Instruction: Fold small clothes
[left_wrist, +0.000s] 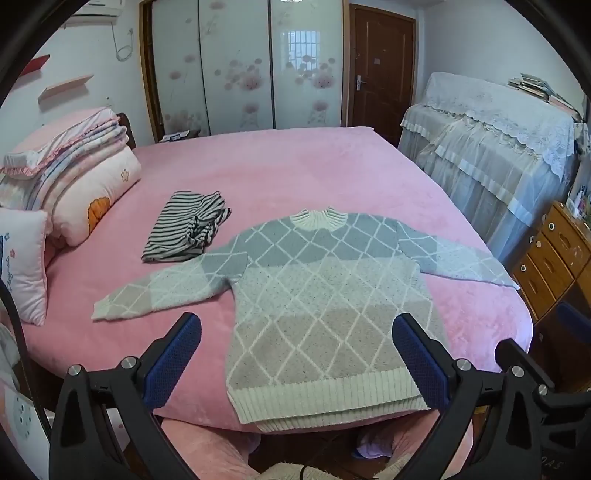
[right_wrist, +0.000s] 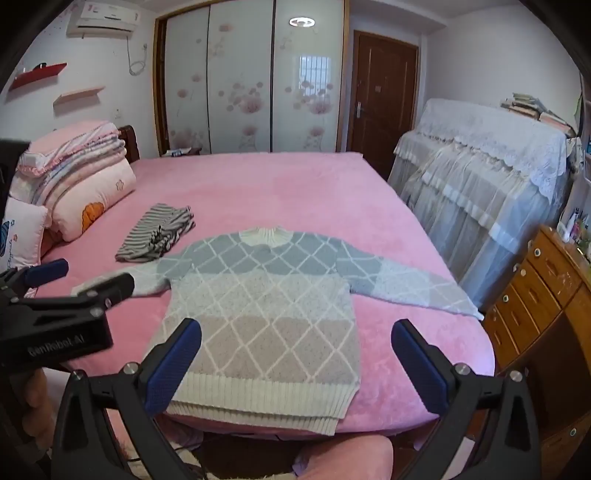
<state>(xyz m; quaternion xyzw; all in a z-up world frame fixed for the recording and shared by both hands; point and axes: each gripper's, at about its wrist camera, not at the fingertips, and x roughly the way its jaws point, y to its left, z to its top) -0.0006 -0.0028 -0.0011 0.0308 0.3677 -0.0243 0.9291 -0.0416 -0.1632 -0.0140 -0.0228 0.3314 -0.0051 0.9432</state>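
A small knit sweater with a grey, beige and white diamond pattern lies flat on the pink bed, both sleeves spread out, its ribbed hem at the near edge. It also shows in the right wrist view. My left gripper is open and empty, held above the hem. My right gripper is open and empty, also near the hem. The left gripper shows at the left of the right wrist view, beside the left sleeve. A folded black-and-white striped garment lies behind the left sleeve.
The pink bed stretches back to a wardrobe with sliding doors. Stacked quilts and pillows sit at the left. A lace-covered piece of furniture and a wooden drawer chest stand at the right. The right sleeve tip reaches the bed's right edge.
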